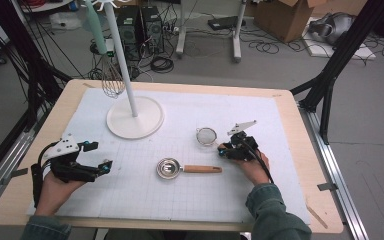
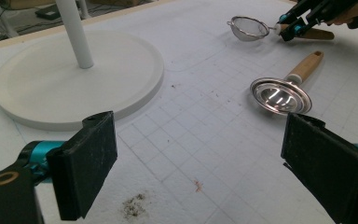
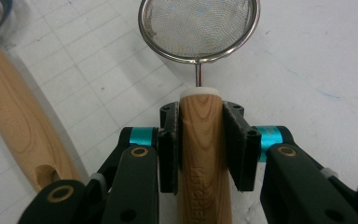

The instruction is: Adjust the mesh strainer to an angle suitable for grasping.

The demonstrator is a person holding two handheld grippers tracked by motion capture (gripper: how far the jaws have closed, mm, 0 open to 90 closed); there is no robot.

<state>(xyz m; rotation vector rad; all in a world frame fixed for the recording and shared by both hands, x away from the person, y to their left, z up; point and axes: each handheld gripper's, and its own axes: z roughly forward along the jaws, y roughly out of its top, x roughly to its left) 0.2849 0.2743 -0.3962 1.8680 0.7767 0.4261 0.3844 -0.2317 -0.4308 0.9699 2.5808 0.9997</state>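
A: What is the right gripper (image 3: 199,140) doing?

B: In the right gripper view its two black pads press on both sides of the strainer's (image 3: 199,28) pale wooden handle, low in the middle of the frame. The grain runs lengthwise, letters are stamped into the wood, and a white collar caps the end. A thin steel stem leads up to a round wire rim with fine grey mesh, at the top centre.

A: And from above?

B: In the high view the strainer (image 1: 207,136) is small, right of centre on the white gridded mat (image 1: 190,195), with the right gripper (image 1: 225,149) just beside it and the hand behind. Mesh and lettering are too small to read there.

A: The other utensil?

B: A shiny steel scoop (image 1: 169,168) with a flanged round bowl and wooden handle lies at centre in the high view. The left gripper view shows the scoop (image 2: 280,95) mirror-bright at right.

A: The left gripper (image 2: 198,163)?

B: Its jaws stand wide with nothing between them, matte black pads at the lower corners of its own view. The left gripper (image 1: 96,156) sits at lower left in the high view. A smooth white stand (image 2: 77,84) with a disc base fills the upper left.
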